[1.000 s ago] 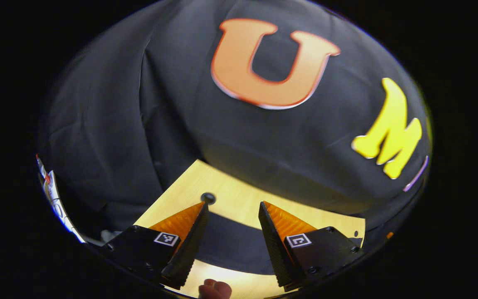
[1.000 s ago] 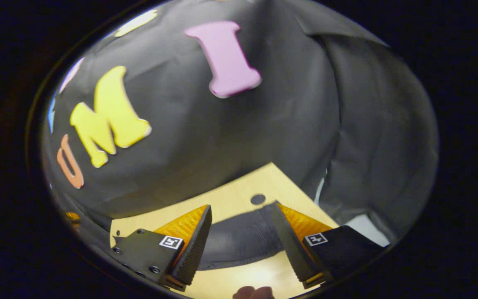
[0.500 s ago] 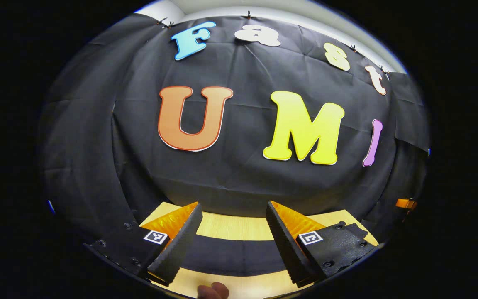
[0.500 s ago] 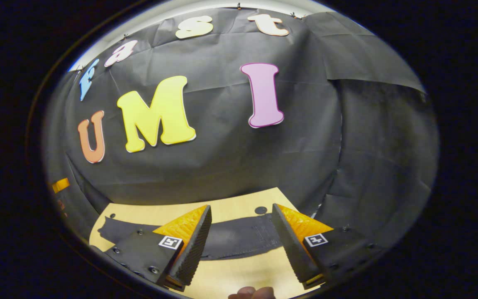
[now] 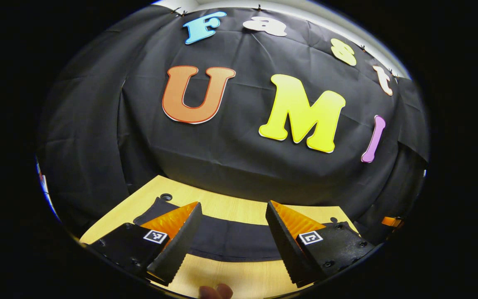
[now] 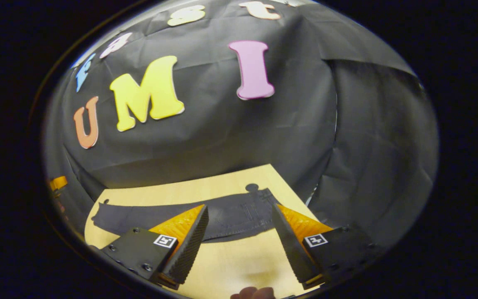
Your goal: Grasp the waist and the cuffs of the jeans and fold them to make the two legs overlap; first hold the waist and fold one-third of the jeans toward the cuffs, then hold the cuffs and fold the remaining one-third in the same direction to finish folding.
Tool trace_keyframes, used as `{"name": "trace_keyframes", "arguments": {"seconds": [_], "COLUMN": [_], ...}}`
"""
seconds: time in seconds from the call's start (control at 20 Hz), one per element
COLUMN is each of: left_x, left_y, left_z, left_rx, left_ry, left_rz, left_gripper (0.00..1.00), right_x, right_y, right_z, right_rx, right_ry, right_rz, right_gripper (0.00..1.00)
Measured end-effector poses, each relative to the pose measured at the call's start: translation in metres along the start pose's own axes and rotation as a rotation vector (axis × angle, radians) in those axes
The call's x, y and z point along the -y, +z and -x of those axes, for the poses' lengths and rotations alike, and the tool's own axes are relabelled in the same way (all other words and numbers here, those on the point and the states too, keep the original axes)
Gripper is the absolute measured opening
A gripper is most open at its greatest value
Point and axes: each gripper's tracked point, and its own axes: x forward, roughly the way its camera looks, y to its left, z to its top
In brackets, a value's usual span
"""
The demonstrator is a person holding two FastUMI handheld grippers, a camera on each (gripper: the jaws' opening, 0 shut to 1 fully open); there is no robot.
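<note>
Both views tipped down a little from half a second back: more bench (image 5: 239, 209) now in sight, less of the wall's top. Seen past the left tongs (image 5: 232, 228), jeans (image 5: 230, 241) lying flat as a dark band across the bench, one end reaching toward the far left corner, just short of a small hole (image 5: 166, 197) there. Seen past the right tongs (image 6: 239, 228), jeans (image 6: 222, 216) stretched along the far edge, the end with stitching and what looks like a pocket lying toward the far right corner beside another hole (image 6: 252, 187), the opposite end tapering off toward the left edge. Probably waist at the right, cuffs at the left, though hard to be sure at this size. Left tongs spread wide, nothing between them; right tongs likewise spread wide and bare. Both held above the bench, short of the cloth, not touching it. Fingertips (image 5: 216, 291) of the holding hand just visible at the bottom of the left gripper view, and likewise (image 6: 252, 293) in the right. Meaning for the task: aim swinging from the wall down onto the garment, so likely the approach to a first grasp. No fold made yet, jeans lying as one long strip. Next call: lower each pair over its own end of the cloth, then close.
</note>
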Motion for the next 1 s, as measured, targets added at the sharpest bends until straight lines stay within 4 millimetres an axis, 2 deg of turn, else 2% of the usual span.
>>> {"name": "trace_keyframes", "arguments": {"seconds": [0.15,0.2,0.25,0.3,0.4,0.6,0.7,0.75,0.85,0.95,1.0], "left_x": [0.007,0.008,0.01,0.012,0.015,0.025,0.022,0.022,0.02,0.015,0.013], "left_y": [-0.011,-0.017,-0.023,-0.028,-0.035,-0.05,-0.055,-0.058,-0.058,-0.058,-0.059], "left_z": [0.0,0.0,0.002,0.003,0.004,0.005,0.004,0.005,0.007,0.009,0.008], "left_rx": [-0.025,-0.043,-0.06,-0.078,-0.103,-0.145,-0.158,-0.168,-0.174,-0.174,-0.175], "left_ry": [0.039,0.054,0.066,0.075,0.085,0.092,0.098,0.104,0.117,0.127,0.131], "left_rz": [-0.032,-0.038,-0.041,-0.047,-0.059,-0.022,-0.008,-0.006,-0.01,-0.011,-0.008], "left_gripper": [0.99,0.99,0.99,0.99,0.99,0.99,0.99,0.99,0.99,0.99,0.99], "right_x": [0.037,0.048,0.057,0.07,0.093,0.115,0.113,0.114,0.112,0.113,0.116], "right_y": [-0.034,-0.047,-0.053,-0.06,-0.065,-0.075,-0.081,-0.086,-0.08,-0.079,-0.078], "right_z": [-0.057,-0.076,-0.093,-0.111,-0.136,-0.17,-0.187,-0.191,-0.198,-0.195,-0.193], "right_rx": [-0.117,-0.163,-0.181,-0.199,-0.213,-0.232,-0.249,-0.257,-0.24,-0.243,-0.245], "right_ry": [-0.023,-0.028,-0.036,-0.062,-0.102,-0.124,-0.121,-0.13,-0.136,-0.173,-0.193], "right_rz": [-0.178,-0.261,-0.333,-0.383,-0.463,-0.596,-0.659,-0.672,-0.649,-0.6,-0.561], "right_gripper": [0.93,0.98,0.94,0.99,0.98,0.98,0.98,0.93,0.92,0.92,0.98]}}
